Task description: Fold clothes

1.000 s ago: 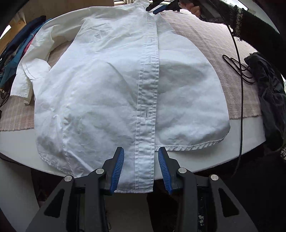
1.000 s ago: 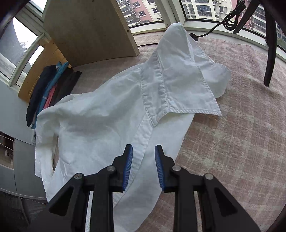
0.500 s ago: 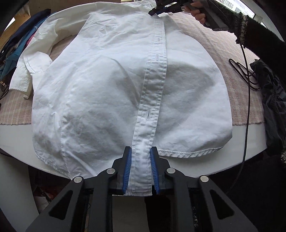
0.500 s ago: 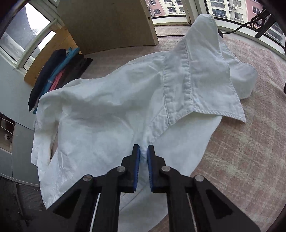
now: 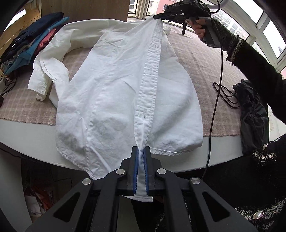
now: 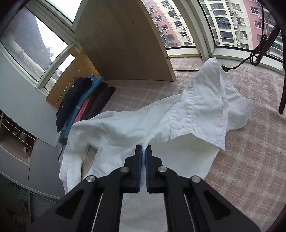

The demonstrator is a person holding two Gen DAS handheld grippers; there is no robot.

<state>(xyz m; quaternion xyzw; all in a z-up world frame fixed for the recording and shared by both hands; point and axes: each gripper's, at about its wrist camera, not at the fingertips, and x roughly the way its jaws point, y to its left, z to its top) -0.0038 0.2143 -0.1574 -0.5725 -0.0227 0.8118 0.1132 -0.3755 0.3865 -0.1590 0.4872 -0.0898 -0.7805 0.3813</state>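
Where the left wrist view looks up the white dress shirt (image 5: pixel 114 85), spread front-up on the cloth-covered surface (image 5: pixel 202 60), the left gripper (image 5: pixel 141 157) has its jaws pinched on the button placket (image 5: pixel 151 71) at the hem, at 6 o'clock; the right gripper (image 5: pixel 160 16) grips the same strip at 12 o'clock. In the right wrist view, the right gripper (image 6: pixel 143 155) clamps thin cloth just under the collar (image 6: pixel 200 114). The shirt looks light and limp; its stitched placket seems the firmest hold.
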